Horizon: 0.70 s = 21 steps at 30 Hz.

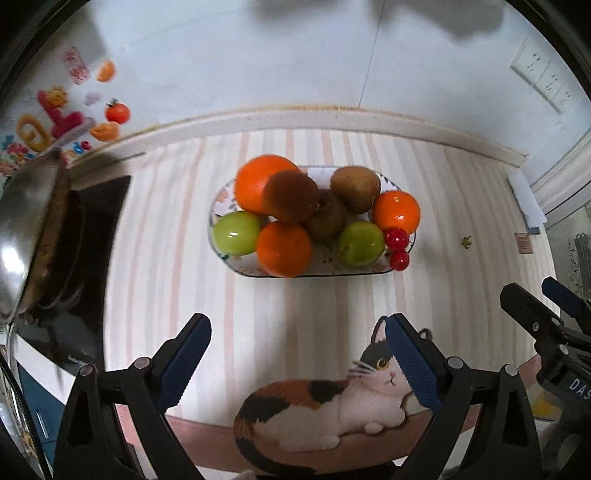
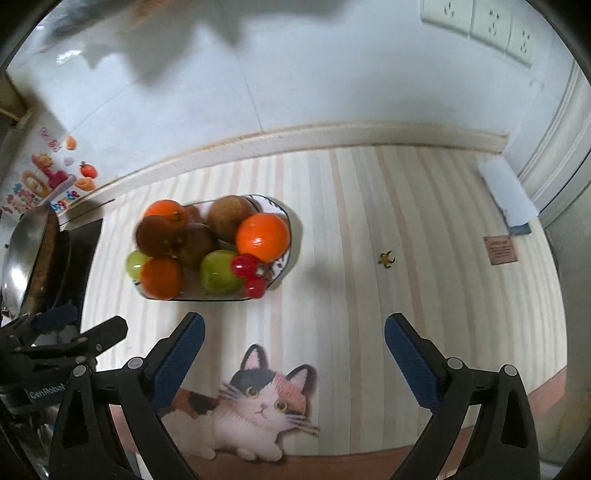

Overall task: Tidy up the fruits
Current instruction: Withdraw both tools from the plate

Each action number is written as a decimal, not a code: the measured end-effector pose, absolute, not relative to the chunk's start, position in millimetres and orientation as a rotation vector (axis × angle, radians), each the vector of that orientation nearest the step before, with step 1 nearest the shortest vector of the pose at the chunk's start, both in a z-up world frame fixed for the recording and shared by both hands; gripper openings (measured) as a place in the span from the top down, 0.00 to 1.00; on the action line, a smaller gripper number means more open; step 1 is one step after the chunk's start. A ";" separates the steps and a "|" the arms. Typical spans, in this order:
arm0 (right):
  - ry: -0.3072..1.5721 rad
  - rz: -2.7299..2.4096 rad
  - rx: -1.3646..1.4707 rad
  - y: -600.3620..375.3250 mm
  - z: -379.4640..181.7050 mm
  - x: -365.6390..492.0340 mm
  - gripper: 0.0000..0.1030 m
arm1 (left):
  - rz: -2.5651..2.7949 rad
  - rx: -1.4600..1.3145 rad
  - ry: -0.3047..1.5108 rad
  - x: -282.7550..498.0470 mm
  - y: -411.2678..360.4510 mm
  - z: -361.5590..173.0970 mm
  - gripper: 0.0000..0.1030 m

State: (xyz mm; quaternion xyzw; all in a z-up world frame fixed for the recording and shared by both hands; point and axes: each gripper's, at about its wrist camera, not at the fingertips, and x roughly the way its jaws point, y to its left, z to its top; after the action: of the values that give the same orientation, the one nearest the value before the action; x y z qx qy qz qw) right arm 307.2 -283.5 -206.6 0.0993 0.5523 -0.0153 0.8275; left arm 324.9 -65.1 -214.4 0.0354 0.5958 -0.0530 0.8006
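Hovering over the striped mat, both grippers sit w/ jaws spread wide & nothing between them. Left gripper points straight at the fruit plate; right gripper sits off to the plate's right, so the plate shows up-left in its view. Each tool's tip is visible at the edge of the other's cam.

Plate is oval, patterned rim, resting on the mat near the back wall. It holds 3 oranges (front one), 2 green apples (left one), brown kiwi-like fruits piled in the middle (top one) & 2 red cherries at the right front edge, touching the right apple.

Cat picture on the mat lies below the jaws, nearer than the plate. Steel wok sits on a black cooktop at far left. Small yellow-brown scrap lies on the mat, well right of the plate. Wall sockets at upper right.
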 end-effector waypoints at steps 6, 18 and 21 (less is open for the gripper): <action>1.091 -0.043 0.191 -263.9 -152.1 259.9 0.03 | -0.098 0.052 1.157 272.5 -44.0 -160.5 0.06; 0.930 -0.094 0.208 -230.2 -47.8 106.3 0.03 | -0.136 0.058 0.985 142.5 -15.9 -70.8 0.06; 0.905 -0.093 0.201 -220.9 -30.4 73.9 0.03 | -0.144 0.055 0.967 116.9 -13.5 -59.2 0.06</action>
State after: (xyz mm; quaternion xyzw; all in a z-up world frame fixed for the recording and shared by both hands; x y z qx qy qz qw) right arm 73.9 -220.9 -30.4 0.0967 0.4362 -0.0448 0.8935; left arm 116.9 -13.5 -59.2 0.0262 0.4644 -0.0692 0.8825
